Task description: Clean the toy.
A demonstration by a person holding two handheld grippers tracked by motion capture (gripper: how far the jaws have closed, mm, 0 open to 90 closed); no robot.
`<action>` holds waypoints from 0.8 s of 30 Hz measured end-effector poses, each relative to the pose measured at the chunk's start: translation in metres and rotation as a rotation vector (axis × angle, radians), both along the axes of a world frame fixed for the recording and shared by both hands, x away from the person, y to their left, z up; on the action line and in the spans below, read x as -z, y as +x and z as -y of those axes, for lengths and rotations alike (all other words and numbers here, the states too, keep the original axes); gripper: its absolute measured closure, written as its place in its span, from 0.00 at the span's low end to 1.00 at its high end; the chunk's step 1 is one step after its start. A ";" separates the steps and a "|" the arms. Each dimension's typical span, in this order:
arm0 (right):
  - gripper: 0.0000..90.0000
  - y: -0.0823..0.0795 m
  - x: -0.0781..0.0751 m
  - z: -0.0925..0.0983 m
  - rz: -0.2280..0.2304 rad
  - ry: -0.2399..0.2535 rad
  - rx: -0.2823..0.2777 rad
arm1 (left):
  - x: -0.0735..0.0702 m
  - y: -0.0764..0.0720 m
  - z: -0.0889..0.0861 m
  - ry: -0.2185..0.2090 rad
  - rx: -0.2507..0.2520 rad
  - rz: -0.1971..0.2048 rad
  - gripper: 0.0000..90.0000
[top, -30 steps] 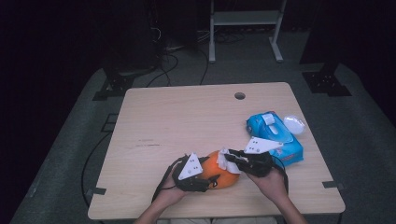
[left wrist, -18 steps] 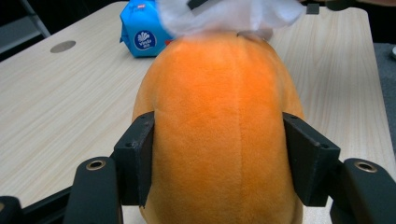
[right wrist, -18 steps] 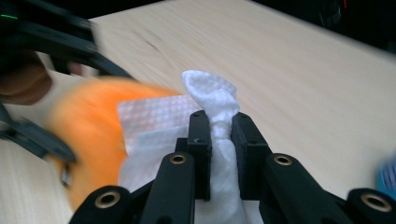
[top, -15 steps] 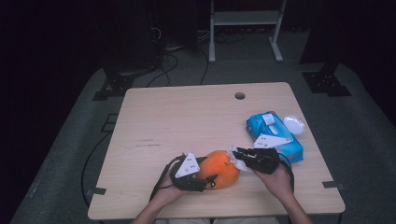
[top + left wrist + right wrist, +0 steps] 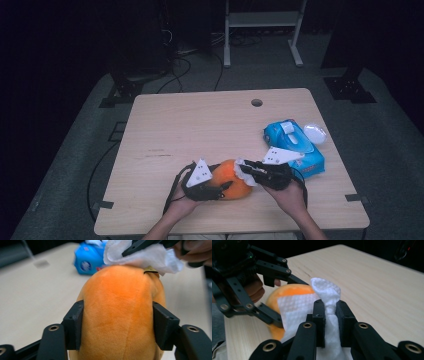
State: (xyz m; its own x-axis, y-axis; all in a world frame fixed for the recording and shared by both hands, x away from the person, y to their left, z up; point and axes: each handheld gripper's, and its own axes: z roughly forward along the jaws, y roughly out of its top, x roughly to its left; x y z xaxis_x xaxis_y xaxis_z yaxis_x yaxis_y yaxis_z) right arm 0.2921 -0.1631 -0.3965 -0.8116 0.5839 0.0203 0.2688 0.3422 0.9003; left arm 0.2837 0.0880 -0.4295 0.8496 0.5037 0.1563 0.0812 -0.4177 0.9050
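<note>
Orange plush toy (image 5: 232,181) sits near the front edge of the surface (image 5: 200,125), centre-front, between our two hands. In the left gripper view the plush (image 5: 120,315) is squeezed on both flanks by the left gripper (image 5: 120,326); fingers (image 5: 73,323) pressing into the fur, narrow-ish gap, having just closed further on it.

White wipe (image 5: 329,305) is pinched tight betw. the right gripper (image 5: 329,315) fingers (image 5: 319,315), nearly together w/ only the bunched tissue between. Loose part of the wipe drapes over the far end of the plush; in the left gripper view the wipe (image 5: 150,257) lies touching the top of the toy.

High view: left gripper (image 5: 222,187) at the toy's left/front, right gripper (image 5: 250,172) at its right, wipe (image 5: 245,170) at the contact spot. Both hands low at the front edge.

Further out: blue wipes pack (image 5: 295,145) to the right, just behind the right hand. Small clear lid-like item (image 5: 315,132) just beside the pack, far side. Round hole (image 5: 256,102) in the surface near the back edge.
</note>
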 end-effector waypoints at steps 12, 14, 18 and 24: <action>0.87 0.003 0.012 -0.001 -0.059 -0.010 -0.091 | 0.005 0.015 -0.010 -0.117 0.026 -0.212 0.13; 0.87 0.001 0.012 -0.005 -0.039 -0.033 -0.080 | 0.007 0.014 -0.011 -0.095 0.017 -0.195 0.25; 0.87 0.012 0.017 0.011 -0.070 0.004 -0.022 | 0.007 0.012 -0.010 -0.087 -0.003 -0.191 0.31; 0.87 0.017 0.025 0.021 -0.106 0.010 0.034 | 0.008 0.012 -0.012 -0.079 -0.016 -0.195 0.33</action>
State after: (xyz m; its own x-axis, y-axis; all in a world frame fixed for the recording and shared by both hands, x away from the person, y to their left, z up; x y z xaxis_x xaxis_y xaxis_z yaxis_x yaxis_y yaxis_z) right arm 0.3094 -0.1841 -0.4215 -0.7842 0.6105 0.1109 0.3742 0.3228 0.8693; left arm 0.2955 0.1004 -0.4373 0.8516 0.5217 -0.0509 0.2640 -0.3430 0.9015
